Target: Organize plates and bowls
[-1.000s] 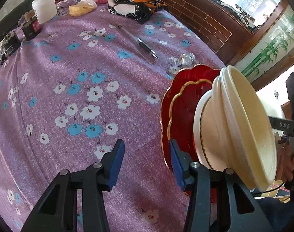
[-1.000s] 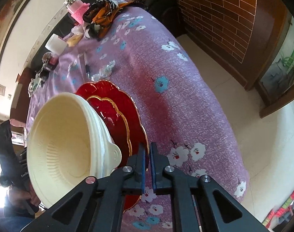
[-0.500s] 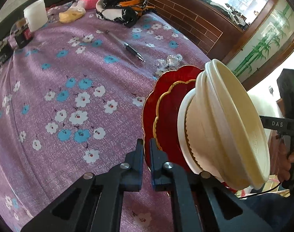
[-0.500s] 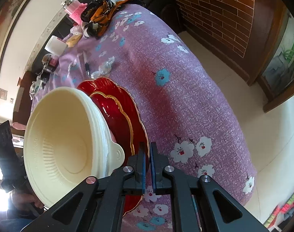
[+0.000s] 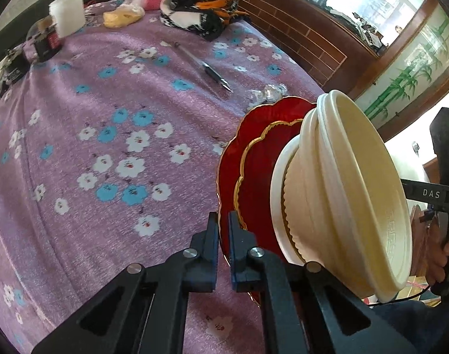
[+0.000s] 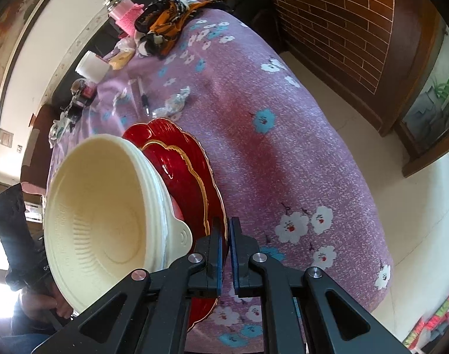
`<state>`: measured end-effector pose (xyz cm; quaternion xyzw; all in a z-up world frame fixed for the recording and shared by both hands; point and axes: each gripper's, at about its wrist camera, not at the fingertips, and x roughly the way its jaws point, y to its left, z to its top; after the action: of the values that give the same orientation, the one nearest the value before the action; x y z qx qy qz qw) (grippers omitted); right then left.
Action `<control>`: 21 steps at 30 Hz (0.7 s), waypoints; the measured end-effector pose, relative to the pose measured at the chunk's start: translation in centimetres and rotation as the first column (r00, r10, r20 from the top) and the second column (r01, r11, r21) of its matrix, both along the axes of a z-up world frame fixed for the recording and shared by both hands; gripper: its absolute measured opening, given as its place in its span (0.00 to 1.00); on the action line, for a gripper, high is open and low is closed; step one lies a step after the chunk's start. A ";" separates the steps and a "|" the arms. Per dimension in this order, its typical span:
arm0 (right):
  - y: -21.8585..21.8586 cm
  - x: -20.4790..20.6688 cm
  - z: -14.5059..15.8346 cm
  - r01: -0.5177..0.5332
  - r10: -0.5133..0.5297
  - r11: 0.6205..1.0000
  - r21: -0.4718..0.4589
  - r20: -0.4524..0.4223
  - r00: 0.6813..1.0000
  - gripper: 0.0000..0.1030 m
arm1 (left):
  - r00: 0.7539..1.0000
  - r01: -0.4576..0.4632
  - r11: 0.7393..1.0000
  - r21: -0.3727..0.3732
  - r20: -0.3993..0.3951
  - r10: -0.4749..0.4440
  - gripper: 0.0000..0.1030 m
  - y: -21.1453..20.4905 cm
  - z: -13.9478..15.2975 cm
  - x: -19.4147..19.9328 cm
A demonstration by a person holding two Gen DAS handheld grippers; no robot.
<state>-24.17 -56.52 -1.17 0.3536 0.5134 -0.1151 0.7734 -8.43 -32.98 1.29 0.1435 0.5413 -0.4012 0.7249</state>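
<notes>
Both grippers now pinch the rim of the large red plate [image 5: 233, 159], one from each side. The left gripper [image 5: 223, 237], whose fingers stood wide apart a second ago, has shut down to a narrow slit on the near edge of that rim; the right gripper [image 6: 225, 243] was already clamped on the opposite edge and has not let go.

Just beyond the left fingers, to their right, the whole stack rides together: a smaller red plate [image 5: 258, 177] with a gold border on the large one, then a white dish [image 5: 276, 188], then the nested cream bowls [image 5: 357, 194] on top. Further out lies the purple flowered tablecloth [image 5: 77, 118], with a pen [image 5: 208, 69] and other clutter well apart.

With a two-sided hold, the stack looks ready to be carried as one, though the loose bowls could slide if it tips.
</notes>
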 end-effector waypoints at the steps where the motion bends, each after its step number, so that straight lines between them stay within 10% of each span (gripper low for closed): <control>1: 0.2 0.2 0.0 -0.006 0.006 1.000 0.005 -0.001 1.000 0.06 | 1.000 -0.007 1.000 -0.001 0.002 0.007 0.05 0.3 0.1 0.1; 21: 12.2 9.4 1.6 -0.282 0.282 0.960 0.000 0.027 0.959 0.06 | 0.942 -0.332 0.943 -0.038 0.034 0.333 0.05 16.4 2.6 2.8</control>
<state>-14.80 -44.34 0.48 0.2798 0.5482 0.0018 0.7882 -5.66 -16.55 3.88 0.0467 0.5368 -0.2786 0.7950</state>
